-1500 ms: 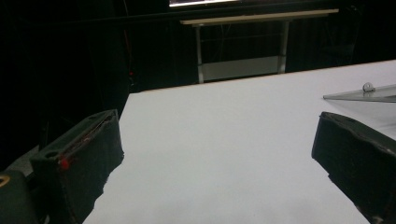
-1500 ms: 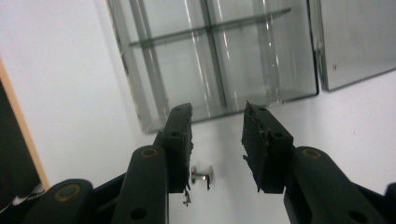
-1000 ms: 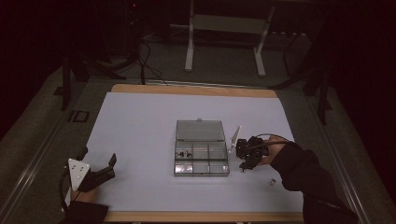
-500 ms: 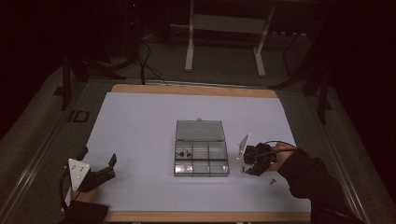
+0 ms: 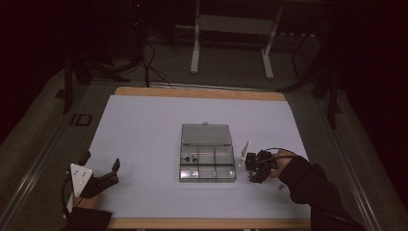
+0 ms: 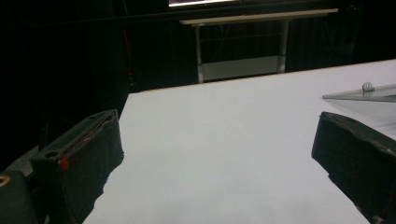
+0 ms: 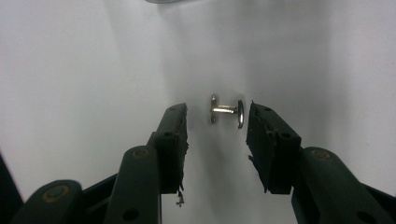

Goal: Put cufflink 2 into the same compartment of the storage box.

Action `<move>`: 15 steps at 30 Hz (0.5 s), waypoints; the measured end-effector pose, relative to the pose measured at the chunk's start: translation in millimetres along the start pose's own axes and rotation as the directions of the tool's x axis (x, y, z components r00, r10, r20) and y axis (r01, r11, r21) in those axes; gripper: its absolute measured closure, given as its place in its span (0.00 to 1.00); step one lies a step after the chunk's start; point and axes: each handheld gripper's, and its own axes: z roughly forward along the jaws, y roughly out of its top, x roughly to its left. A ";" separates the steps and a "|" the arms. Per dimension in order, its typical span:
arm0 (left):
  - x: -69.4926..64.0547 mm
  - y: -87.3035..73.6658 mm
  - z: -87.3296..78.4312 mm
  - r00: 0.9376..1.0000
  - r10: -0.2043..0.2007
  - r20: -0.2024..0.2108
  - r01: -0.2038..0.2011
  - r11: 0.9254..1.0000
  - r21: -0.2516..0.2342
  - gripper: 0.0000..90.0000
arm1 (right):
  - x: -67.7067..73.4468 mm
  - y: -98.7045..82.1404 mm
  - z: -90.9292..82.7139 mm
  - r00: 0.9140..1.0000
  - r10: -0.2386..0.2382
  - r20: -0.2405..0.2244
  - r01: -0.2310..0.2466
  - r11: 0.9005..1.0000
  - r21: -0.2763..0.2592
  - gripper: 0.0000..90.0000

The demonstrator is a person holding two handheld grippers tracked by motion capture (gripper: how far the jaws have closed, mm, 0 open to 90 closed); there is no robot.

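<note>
Silver metal stud point(image 7: 227, 111), small, with a disc at each end of a short shaft, lies on its side on the white table point(image 5: 144, 125), near the right edge and toward the near side. My right gripper point(image 7: 217, 122) points down over it; jaws have just been opening and stand apart, one on each side of the stud, the right-hand pad close to one disc, neither pressing. In the high view the right gripper point(image 5: 257, 168) sits just right of the clear compartment box point(image 5: 207, 161), lid open, mid-table. Left gripper point(image 5: 103, 179) rests near the near-left corner, jaws wide apart, nothing between them.
</note>
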 end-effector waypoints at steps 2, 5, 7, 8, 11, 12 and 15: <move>0.0 0.0 0.0 1.000 0.000 0.000 0.000 1.000 0.000 0.03 | -2.0 0.8 3.7 1.000 0.007 -0.007 -0.007 1.000 0.004 0.64; 0.0 0.0 0.0 1.000 0.000 0.000 0.000 1.000 0.000 0.03 | -5.2 2.2 8.2 1.000 0.018 -0.016 -0.018 1.000 0.014 0.65; 0.0 0.0 0.0 1.000 0.000 0.000 0.000 1.000 0.000 0.03 | -7.2 2.8 9.9 0.999 0.021 -0.025 -0.020 1.000 0.015 0.65; 0.0 0.0 0.0 1.000 0.000 0.000 0.000 1.000 0.000 0.03 | -7.9 3.2 11.0 0.999 0.019 -0.026 -0.019 1.000 0.021 0.67; 0.0 0.0 0.1 1.000 -0.002 0.000 0.002 1.000 0.000 0.03 | -8.6 4.3 12.3 0.999 0.019 -0.032 -0.018 0.999 0.033 0.71; 0.0 0.0 0.1 1.000 -0.002 0.000 0.002 1.000 0.000 0.03 | -8.6 4.6 12.1 0.999 0.017 -0.031 -0.016 0.999 0.036 0.72; 0.0 0.0 0.1 1.000 0.000 0.000 0.000 1.000 0.001 0.03 | -8.7 5.9 12.1 0.999 0.028 -0.034 -0.026 0.999 0.048 0.78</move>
